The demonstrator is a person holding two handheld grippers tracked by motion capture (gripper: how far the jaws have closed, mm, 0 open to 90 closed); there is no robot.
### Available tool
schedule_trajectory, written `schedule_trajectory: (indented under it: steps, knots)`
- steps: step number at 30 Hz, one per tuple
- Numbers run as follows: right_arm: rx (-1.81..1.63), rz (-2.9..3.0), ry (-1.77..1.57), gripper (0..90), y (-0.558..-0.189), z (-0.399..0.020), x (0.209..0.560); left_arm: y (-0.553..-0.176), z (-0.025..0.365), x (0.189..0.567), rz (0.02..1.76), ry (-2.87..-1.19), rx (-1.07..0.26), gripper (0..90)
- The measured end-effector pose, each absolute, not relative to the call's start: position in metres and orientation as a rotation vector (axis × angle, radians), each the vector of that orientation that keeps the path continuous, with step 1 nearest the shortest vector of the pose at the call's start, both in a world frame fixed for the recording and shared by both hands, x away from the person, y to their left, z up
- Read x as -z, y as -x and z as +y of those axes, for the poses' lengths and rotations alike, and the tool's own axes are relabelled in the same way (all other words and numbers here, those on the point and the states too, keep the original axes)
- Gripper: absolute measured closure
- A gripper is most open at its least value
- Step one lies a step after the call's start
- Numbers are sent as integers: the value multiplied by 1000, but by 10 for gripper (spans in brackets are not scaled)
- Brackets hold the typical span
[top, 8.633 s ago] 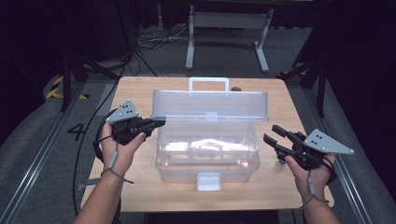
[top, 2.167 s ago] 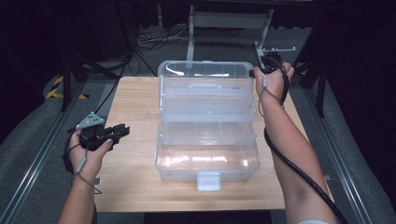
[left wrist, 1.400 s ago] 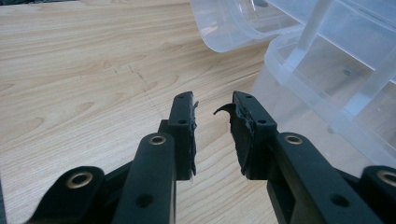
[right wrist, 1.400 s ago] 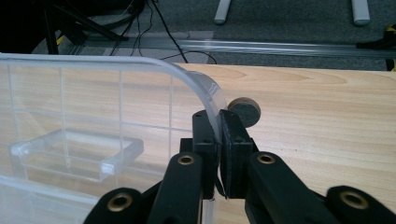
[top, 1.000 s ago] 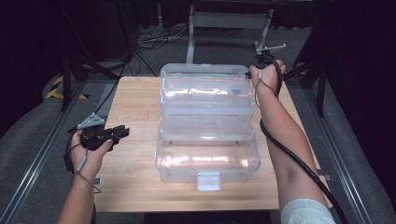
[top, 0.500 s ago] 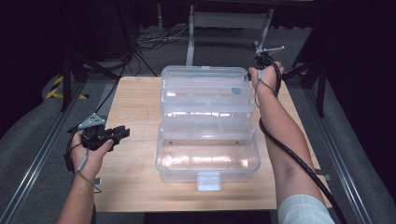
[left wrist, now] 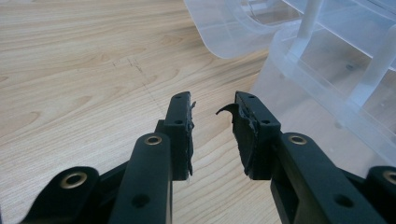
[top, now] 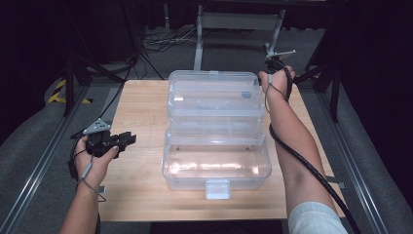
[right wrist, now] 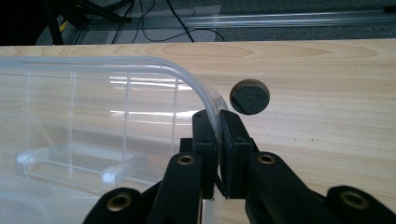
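Right gripper has its jaws pinched on the rim of the clear lid, at its far right corner. Left gripper hangs over the table left of the box, jaws partly apart with nothing between them. Lid stands raised over the box, which sits mid-table. A round dark hole lies just beyond the pinched corner.

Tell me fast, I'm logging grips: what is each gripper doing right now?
Left gripper: open, holding nothing, over the wooden table.
Right gripper: shut on the rim of the clear plastic storage box's lid.
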State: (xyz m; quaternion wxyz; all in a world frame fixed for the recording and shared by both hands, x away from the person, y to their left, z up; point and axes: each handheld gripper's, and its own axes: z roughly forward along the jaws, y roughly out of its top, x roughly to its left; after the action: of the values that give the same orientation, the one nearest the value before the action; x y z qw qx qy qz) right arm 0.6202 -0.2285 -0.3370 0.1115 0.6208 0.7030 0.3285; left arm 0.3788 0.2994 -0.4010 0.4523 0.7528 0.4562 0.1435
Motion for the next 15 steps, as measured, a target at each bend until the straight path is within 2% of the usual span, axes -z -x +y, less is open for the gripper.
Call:
schedule_trajectory:
  steps: [15]
  knots:
    - [-960, 2066, -1849, 866, -624, -229, 346, -380, 297, 403, 1124, -1871, -344, 679]
